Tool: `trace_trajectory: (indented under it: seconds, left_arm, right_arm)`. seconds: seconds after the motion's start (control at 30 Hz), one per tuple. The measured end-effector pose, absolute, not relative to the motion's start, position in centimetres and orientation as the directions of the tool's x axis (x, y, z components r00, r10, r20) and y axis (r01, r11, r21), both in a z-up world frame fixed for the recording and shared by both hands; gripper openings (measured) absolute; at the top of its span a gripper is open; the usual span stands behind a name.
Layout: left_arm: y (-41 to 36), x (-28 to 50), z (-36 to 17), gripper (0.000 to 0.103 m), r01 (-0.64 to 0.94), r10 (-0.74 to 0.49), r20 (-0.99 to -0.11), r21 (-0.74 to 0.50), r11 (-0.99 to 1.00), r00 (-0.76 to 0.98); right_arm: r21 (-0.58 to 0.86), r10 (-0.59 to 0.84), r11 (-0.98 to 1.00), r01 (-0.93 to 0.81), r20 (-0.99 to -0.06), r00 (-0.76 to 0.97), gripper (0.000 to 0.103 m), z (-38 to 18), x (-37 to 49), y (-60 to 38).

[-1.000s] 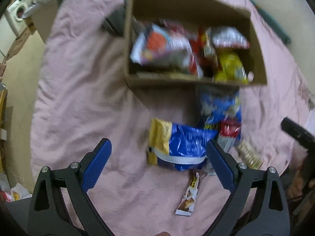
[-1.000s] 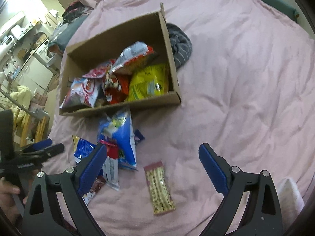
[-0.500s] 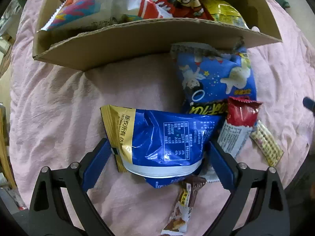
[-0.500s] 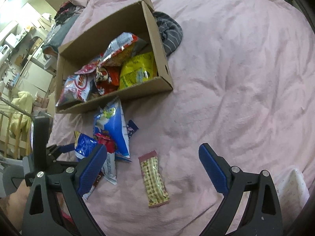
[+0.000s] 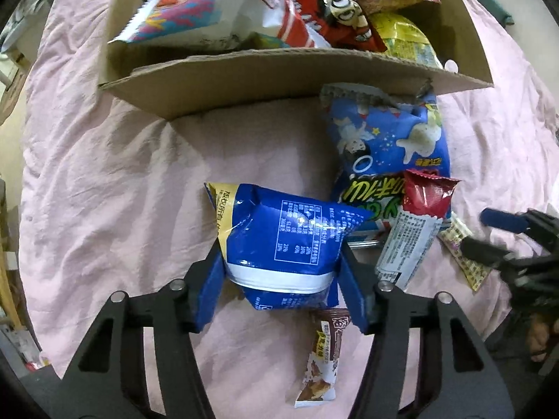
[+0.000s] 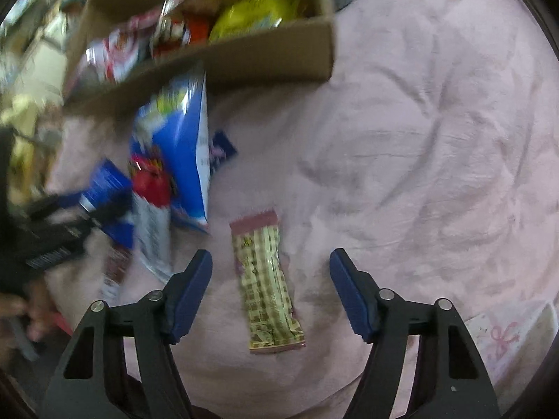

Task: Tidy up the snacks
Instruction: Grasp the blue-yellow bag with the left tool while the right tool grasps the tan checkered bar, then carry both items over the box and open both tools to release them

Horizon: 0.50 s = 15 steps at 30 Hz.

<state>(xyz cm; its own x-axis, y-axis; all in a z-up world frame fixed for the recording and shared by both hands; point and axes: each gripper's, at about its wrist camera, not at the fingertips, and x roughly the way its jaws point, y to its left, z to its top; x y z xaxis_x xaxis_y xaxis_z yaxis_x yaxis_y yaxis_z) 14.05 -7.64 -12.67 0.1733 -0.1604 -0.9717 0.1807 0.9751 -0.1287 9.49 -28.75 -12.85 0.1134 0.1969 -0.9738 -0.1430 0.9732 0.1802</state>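
Left gripper point(image 5: 281, 272) shut tight on the blue snack bag point(image 5: 283, 241), pads squeezing both its sides, with the cardboard box point(image 5: 279, 80) straight ahead and just past the bag. Right gripper point(image 6: 270, 289) wide open and holding nothing, hanging over the long yellow snack bar point(image 6: 267, 286) on the pink blanket point(image 6: 419, 157), the bar lying between the two fingers with its long way pointing forward like the fingers do. Probably only a drop down and a squeeze across the thin sides needed, then a short trip ahead and to the left to the box
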Motion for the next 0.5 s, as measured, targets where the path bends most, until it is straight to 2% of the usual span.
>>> trace_trajectory:
  seconds: [0.13,0.23,0.27,0.3,0.43,0.5]
  left_arm:
    - [-6.6,13.8,-11.8,0.054,0.163,-0.167,-0.968,-0.137,0.977,0.187]
    - [-6.2,13.7,-11.5,0.054,0.153,-0.159,-0.967,-0.13,0.98,0.198]
    - [-6.0,13.6,-11.2,0.054,0.147,-0.158,-0.966,-0.129,0.981,0.203]
    - [-5.8,13.5,-10.9,0.054,0.141,-0.154,-0.965,-0.126,0.982,0.214]
    - [-4.7,12.5,-9.0,0.054,0.131,-0.123,-0.948,-0.087,0.988,0.293]
    - [-3.7,12.9,-8.0,0.054,0.12,-0.139,-0.938,-0.105,0.987,0.318]
  right_arm:
    - [0.073,0.097,0.972,-0.224,-0.99,0.1,0.06,-13.9,9.0,-27.0]
    - [0.02,0.048,0.969,-0.246,-0.993,0.112,0.048,-14.2,8.8,-26.5]
    - [0.019,0.048,0.97,-0.243,-0.992,0.116,0.042,-14.2,8.8,-26.4]
    - [0.016,0.046,0.971,-0.237,-0.991,0.123,0.031,-14.1,8.7,-26.6]
    - [0.036,0.067,0.979,-0.203,-0.987,0.145,0.03,-13.5,9.0,-27.7]
    - [0.056,0.09,0.981,-0.186,-0.979,0.181,0.03,-12.5,8.9,-28.4]
